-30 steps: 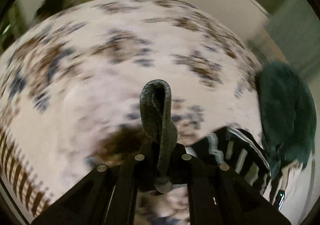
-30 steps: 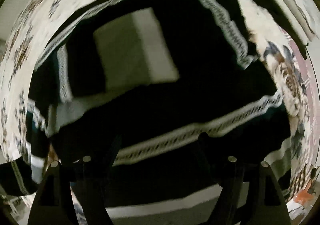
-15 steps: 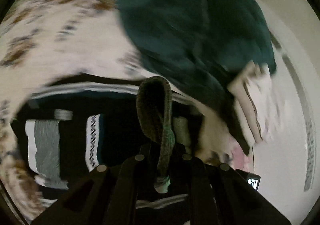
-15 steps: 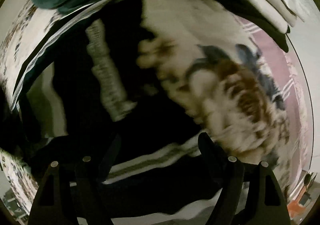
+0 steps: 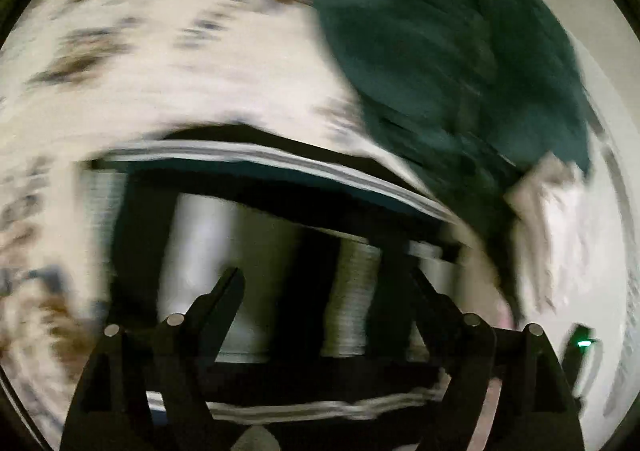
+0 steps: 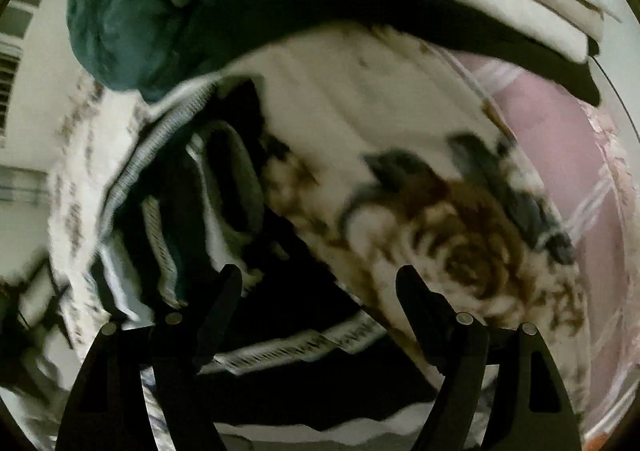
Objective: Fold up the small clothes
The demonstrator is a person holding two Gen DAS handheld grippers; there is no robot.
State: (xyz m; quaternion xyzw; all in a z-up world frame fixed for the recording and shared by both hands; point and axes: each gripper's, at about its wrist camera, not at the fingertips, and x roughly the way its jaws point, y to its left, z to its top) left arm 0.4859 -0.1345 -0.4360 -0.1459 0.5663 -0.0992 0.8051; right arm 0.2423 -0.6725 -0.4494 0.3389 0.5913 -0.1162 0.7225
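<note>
We're hovering both over the black striped garment (image 5: pixel 280 219), lying on the floral bedspread (image 5: pixel 160 71) just beside the dark green heap (image 5: pixel 440 51); left hand-held gripper (image 5: pixel 324 279) having just been opening, empty, right hand-held gripper (image 6: pixel 320 279) gaping empty; we're risking pinching bedspread too
</note>
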